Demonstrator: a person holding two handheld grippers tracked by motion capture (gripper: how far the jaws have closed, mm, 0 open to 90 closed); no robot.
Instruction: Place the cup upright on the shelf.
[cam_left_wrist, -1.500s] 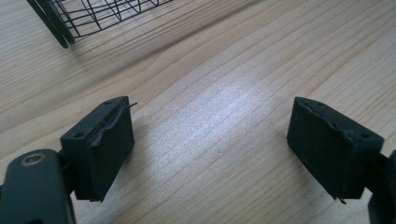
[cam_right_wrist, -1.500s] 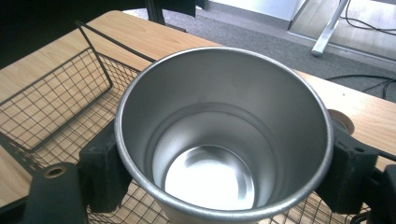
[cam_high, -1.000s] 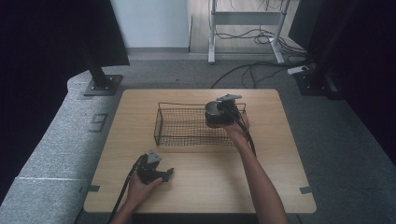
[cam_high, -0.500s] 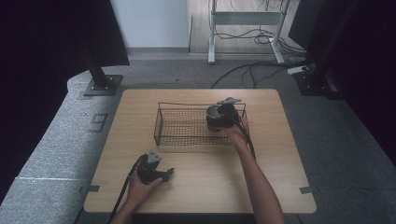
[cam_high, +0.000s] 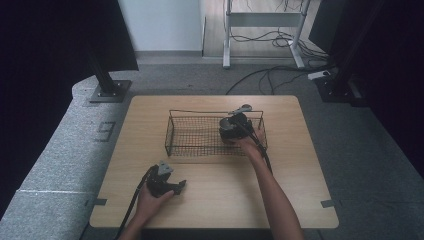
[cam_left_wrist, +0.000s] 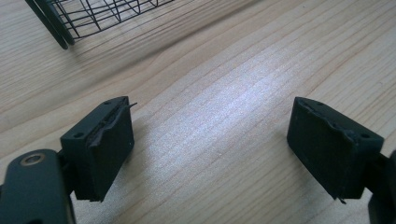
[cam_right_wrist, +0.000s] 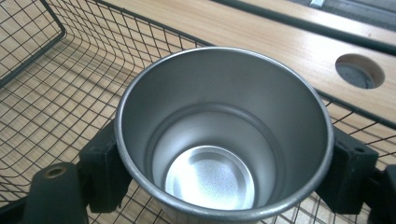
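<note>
A fixed high camera looks forward and down on a wooden table (cam_high: 215, 200), with forearms entering from the bottom edge. The left gripper (cam_high: 167, 184) carries a camera close above the tabletop, looking along its jaws toward a corner of the wire basket (cam_left_wrist: 93, 14). The right gripper's (cam_right_wrist: 224, 175) camera sits very near, looking down into a metal cup (cam_right_wrist: 224, 135), apparently inside that basket. All three views share the basket and tabletop.

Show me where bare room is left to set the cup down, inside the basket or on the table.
The wire basket has bare mesh across its left and middle. Its right end is crowded by the right gripper holding the steel cup. On the table, the wood between basket and left gripper lies bare, as does the front right.
</note>
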